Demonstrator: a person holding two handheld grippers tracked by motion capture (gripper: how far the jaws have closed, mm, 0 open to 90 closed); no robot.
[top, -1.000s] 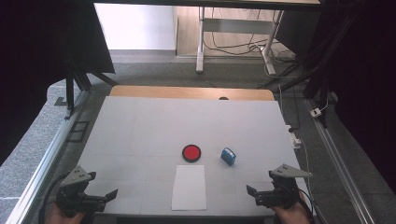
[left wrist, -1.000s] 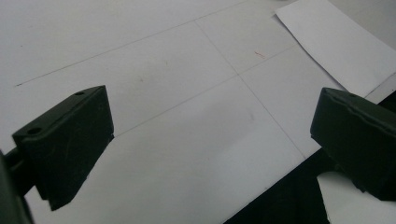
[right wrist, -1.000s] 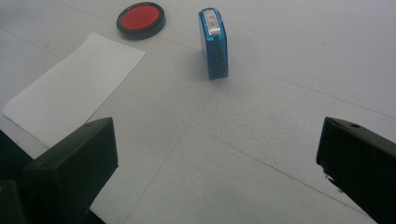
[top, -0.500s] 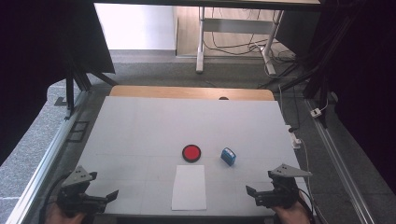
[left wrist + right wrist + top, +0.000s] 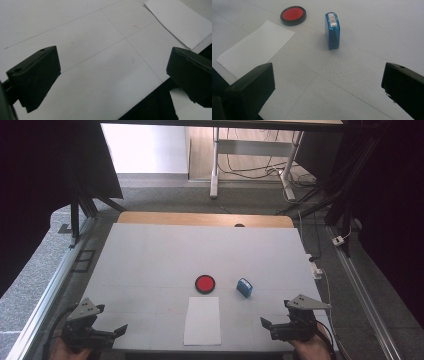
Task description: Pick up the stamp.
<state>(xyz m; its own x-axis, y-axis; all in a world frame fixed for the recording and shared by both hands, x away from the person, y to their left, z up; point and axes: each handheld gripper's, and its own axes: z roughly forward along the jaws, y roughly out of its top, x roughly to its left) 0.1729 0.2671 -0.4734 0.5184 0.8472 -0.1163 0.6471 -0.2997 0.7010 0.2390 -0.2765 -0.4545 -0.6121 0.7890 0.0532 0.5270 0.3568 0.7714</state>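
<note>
A round red ink pad (image 5: 205, 283) in a black case lies mid-table, seen again as the ink pad (image 5: 293, 15). To its right stands a blue stamp (image 5: 244, 287), also the stamp (image 5: 332, 30), upright. A white paper sheet (image 5: 202, 320) lies in front of the pad; the sheet (image 5: 254, 48) and a corner of the sheet (image 5: 178, 21) show too. My left gripper (image 5: 112, 332) rests open at the front left corner, jaws wide over bare table (image 5: 100, 70). My right gripper (image 5: 270, 327) is open at the front right, empty, with the stamp beyond its jaws.
The white table (image 5: 200, 255) has a wooden strip (image 5: 205, 219) along its far edge. Aluminium frame rails (image 5: 50, 285) run along both sides. A desk frame with cables (image 5: 250, 167) stands on the floor beyond.
</note>
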